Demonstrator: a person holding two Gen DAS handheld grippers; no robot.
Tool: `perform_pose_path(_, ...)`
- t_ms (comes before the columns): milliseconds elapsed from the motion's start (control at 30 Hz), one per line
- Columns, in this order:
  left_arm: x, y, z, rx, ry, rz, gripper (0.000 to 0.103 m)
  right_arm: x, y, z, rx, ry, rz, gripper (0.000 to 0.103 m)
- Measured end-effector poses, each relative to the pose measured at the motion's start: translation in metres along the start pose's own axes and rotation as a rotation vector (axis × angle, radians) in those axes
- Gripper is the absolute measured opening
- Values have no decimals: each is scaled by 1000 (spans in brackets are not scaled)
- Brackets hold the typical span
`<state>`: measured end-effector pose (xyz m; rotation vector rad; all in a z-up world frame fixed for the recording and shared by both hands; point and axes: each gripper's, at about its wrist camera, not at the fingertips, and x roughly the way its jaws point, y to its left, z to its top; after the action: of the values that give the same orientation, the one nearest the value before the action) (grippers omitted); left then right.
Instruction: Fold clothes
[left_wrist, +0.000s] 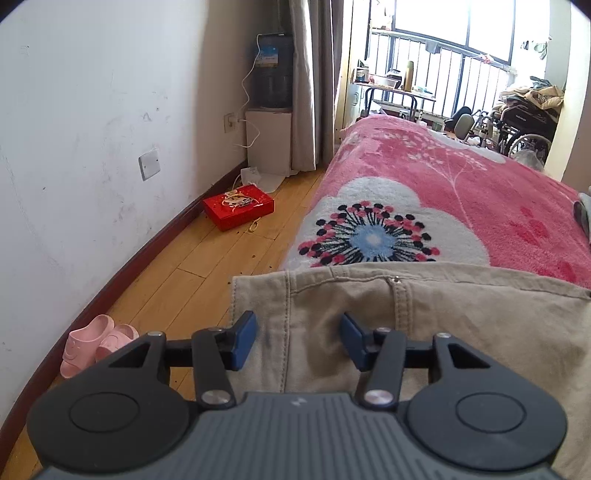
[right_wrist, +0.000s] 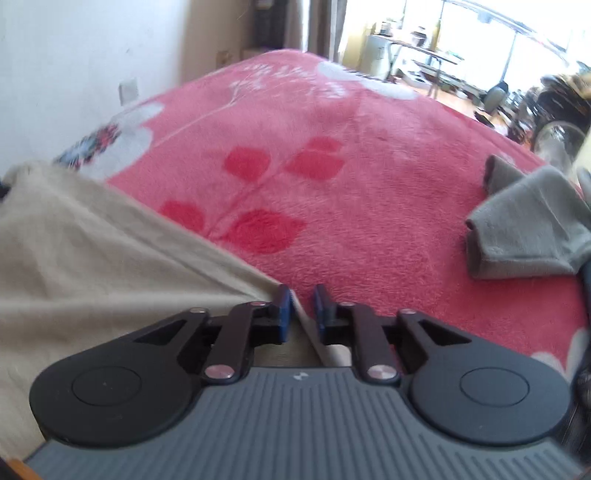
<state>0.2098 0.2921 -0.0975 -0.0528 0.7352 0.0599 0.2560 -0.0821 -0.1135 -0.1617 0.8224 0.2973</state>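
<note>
Left wrist view: the left gripper hovers with its blue-padded jaws wide apart over a pair of khaki trousers. The trousers lie spread on a bed covered by a pink floral blanket. Seams and a small rivet show near the far hem, and one corner hangs off the bed's left edge over the wooden floor. Nothing sits between the pads. The gripper seems placed above the cloth near that overhanging side, likely so the edge can be reached. On the floor are a red gift box and pink slippers beside the white wall. Further off stand a water dispenser, a curtain, and a wheelchair by the bright window. None of these touch the trousers.

Right wrist view: this picture is slightly blurred. The right gripper has its jaws narrowed, a slim gap remaining, with the trousers' edge running between the pads. Whether the pads actually pinch the fabric, I cannot tell. The cloth rises in a taut ridge toward the gripper, which suggests this side is being lifted or drawn. Open pink blanket lies ahead. A folded grey garment rests well apart at the right, leaving the way across the bed free.
</note>
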Motion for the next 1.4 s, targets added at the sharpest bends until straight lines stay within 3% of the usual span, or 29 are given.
perform_pose_path(167,-7,-8,10,12,-13,-56,54,-40,-34,-2,163,-51,66,28)
perform_pose_path(267,19,-24,5,23,91,-20,58,-65,-54,-4,260,-80,104,29)
perform_pose_path(400,14,-19,7,-70,74,-3,57,-100,-77,-18,295,-40,69,29)
perform_pose_path(533,-30,-8,18,-96,20,20,58,-141,-97,-32,293,-14,33,29)
perform_pose_path(733,-134,-9,47,-9,-141,18,68,-230,-88,-75,211,35,24,33)
perform_pose_path(800,-170,-18,58,37,-183,1,72,-261,-83,-93,187,42,25,40)
perform_pose_path(900,-216,-45,71,143,-241,-33,79,-307,-75,-120,151,50,25,51)
perform_pose_path(967,-238,-73,79,236,-254,-61,85,-324,-69,-145,176,0,14,56)
perform_pose_path(1100,-255,-165,81,488,-213,-176,89,-340,-66,-197,261,-57,-22,56)
perform_pose_path(1267,-233,-289,35,716,-84,-366,89,-337,-47,-236,182,-42,-128,56)
perform_pose_path(1400,-209,-350,-34,789,19,-499,88,-353,-52,-244,191,-73,-193,56)
